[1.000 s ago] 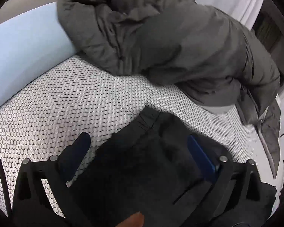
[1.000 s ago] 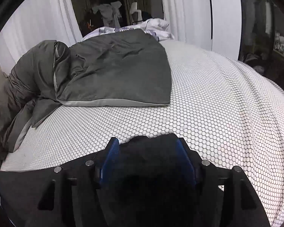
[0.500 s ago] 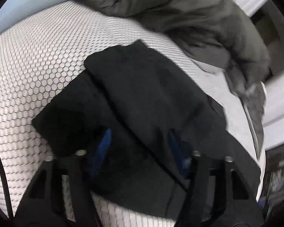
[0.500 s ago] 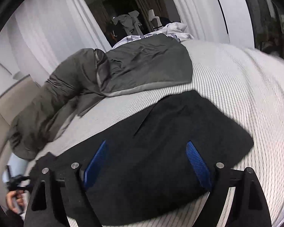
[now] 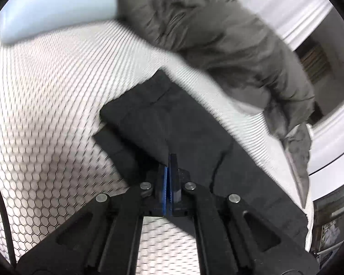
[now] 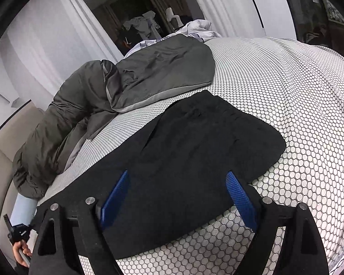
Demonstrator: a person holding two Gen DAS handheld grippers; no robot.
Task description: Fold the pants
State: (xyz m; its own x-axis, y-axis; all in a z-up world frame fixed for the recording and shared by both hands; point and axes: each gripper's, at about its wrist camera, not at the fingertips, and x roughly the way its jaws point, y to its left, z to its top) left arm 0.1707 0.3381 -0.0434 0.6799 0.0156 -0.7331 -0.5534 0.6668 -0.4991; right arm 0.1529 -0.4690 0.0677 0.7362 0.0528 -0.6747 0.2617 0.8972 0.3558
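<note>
- Left wrist view: the left gripper [image 5: 170, 160], wide open a second ago, is now clenched, blue pads together with no cloth visibly between them. The black pants [image 5: 172, 123] lie folded on the honeycomb bedspread [image 5: 45, 114], near a grey duvet [image 5: 217, 34]; the fold looks laid down.
- Right wrist view: the right gripper [image 6: 176, 194] stands released, having widened, above the pants [image 6: 195, 149]. Only this view shows a hand [image 6: 20, 253] at far left.

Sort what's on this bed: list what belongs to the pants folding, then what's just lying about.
Job in hand:
- black pants
- left tool, shut
- right tool, open

Lying about:
- grey duvet
- light blue pillow
- white bedding
</note>
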